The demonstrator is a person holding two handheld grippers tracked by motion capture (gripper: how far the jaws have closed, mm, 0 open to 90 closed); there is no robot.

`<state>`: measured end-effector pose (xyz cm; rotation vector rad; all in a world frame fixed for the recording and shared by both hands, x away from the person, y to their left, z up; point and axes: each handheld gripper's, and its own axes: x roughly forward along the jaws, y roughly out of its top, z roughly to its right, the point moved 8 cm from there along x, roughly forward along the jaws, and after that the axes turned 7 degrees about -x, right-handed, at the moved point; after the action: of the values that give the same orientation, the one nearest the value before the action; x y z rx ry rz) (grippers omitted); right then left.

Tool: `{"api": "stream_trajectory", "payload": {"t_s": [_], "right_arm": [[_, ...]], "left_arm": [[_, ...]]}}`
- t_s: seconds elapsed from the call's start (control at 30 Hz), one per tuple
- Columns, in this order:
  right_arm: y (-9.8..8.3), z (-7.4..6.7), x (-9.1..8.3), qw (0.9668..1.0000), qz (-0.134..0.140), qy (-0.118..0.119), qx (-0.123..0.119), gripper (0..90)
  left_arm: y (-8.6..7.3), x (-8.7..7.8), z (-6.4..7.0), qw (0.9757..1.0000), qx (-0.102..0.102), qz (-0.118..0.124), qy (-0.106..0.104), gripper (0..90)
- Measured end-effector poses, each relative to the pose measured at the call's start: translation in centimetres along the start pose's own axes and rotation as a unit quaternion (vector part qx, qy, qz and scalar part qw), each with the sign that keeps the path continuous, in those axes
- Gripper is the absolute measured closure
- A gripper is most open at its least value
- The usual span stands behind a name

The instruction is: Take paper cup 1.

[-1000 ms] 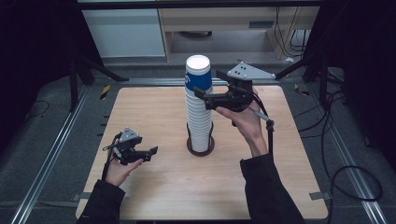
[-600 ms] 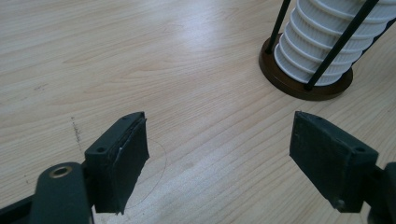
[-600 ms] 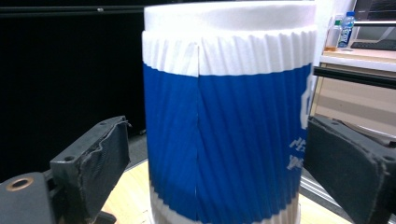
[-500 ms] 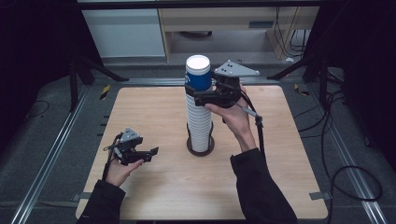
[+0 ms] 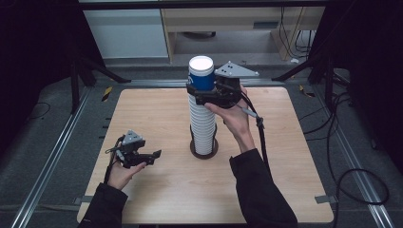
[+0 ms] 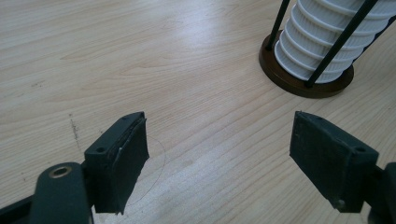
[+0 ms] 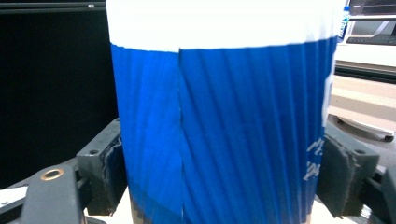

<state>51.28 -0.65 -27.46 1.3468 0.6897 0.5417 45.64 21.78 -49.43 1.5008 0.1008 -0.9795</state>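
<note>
Right gripper (image 5: 197,93) clamps the top blue cup (image 5: 201,73) of the cup stack (image 5: 203,126)

The cup sits between both fingers (image 7: 103,161), which have just been closing and press its sides; it stands upright, mouth up, long axis vertical, mid-table (image 5: 157,114); the left gripper (image 6: 217,163) stands open over bare wood.

A stack of cups (image 5: 202,118) stands upright in a round holder (image 5: 204,151) near the middle of the table (image 5: 294,156), with the top cup (image 5: 201,73) at its summit. The right gripper (image 5: 202,92) reaches in from the right, its 2 jaws pressed on either side of the top cup. The left gripper (image 5: 149,156) sits low over the table's near-left area, well apart from the holder.
</note>
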Motion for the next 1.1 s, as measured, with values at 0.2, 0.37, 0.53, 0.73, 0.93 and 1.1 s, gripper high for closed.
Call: {"api": "stream_trajectory", "payload": {"t_s": [0.2,0.37,0.53,0.73,0.93,1.1], "right_arm": [[0.3,0.0,-0.2,1.0,0.0,-0.002,-0.003,19.5],[1.4,0.0,-0.6,0.9999,0.012,-0.002,-0.005,20.1],[2.1,0.0,-0.6,0.9999,0.011,0.0,-0.013,20.8],[3.6,0.1,-0.7,0.9996,0.019,-0.001,-0.02,21.0],[5.1,0.0,-0.9,0.9993,0.027,-0.003,-0.027,21.2],[6.0,0.3,-1.0,0.999,0.032,-0.008,-0.029,21.2]], "left_arm": [[0.0,0.0,0.0,1.0,-0.001,0.0,0.001,18.8],[0.0,0.0,0.0,1.0,-0.001,0.0,0.001,18.9],[0.0,0.0,0.0,1.0,-0.001,-0.002,0.001,18.9],[-0.1,0.0,-0.1,1.0,0.0,-0.003,0.003,19.0],[0.0,-0.1,-0.1,1.0,-0.002,-0.001,0.002,19.0],[0.0,-0.1,-0.1,1.0,-0.001,-0.002,0.002,18.9]]}}
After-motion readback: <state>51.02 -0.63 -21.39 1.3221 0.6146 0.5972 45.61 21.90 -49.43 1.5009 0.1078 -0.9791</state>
